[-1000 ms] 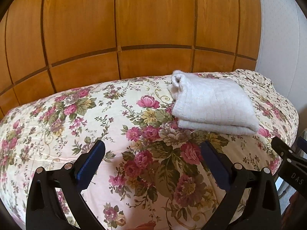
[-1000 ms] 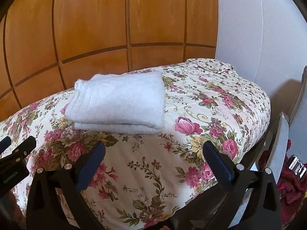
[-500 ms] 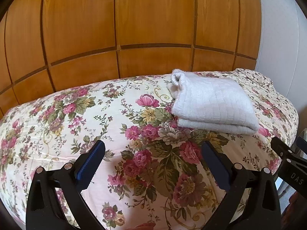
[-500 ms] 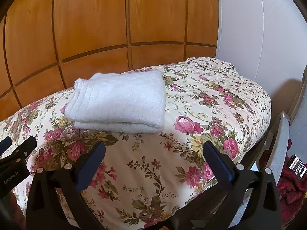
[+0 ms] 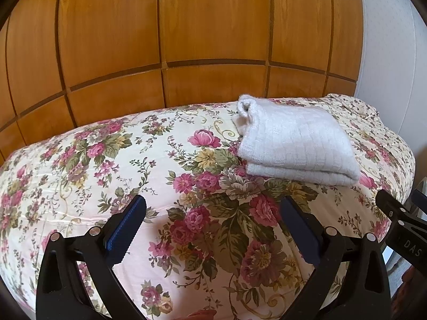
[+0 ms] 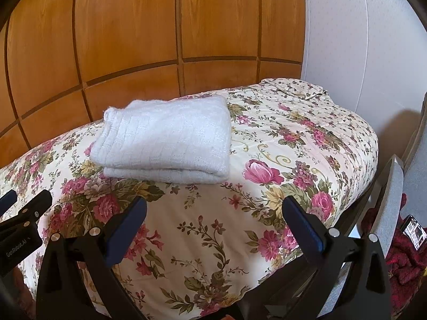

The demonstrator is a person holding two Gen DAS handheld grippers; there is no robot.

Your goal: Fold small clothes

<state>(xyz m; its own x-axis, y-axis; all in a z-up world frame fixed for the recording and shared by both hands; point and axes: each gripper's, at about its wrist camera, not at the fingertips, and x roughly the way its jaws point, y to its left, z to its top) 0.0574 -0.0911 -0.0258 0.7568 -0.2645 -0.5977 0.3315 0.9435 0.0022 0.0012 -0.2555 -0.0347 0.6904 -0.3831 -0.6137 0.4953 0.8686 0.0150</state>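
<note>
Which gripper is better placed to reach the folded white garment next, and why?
Probably the right gripper: the folded white garment lies nearer its open fingers; from the left gripper it sits further off to the side.

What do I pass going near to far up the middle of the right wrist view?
Right tongs, open and empty → bare floral bedspread → folded white garment lying on it → wooden panelled wall.
</note>
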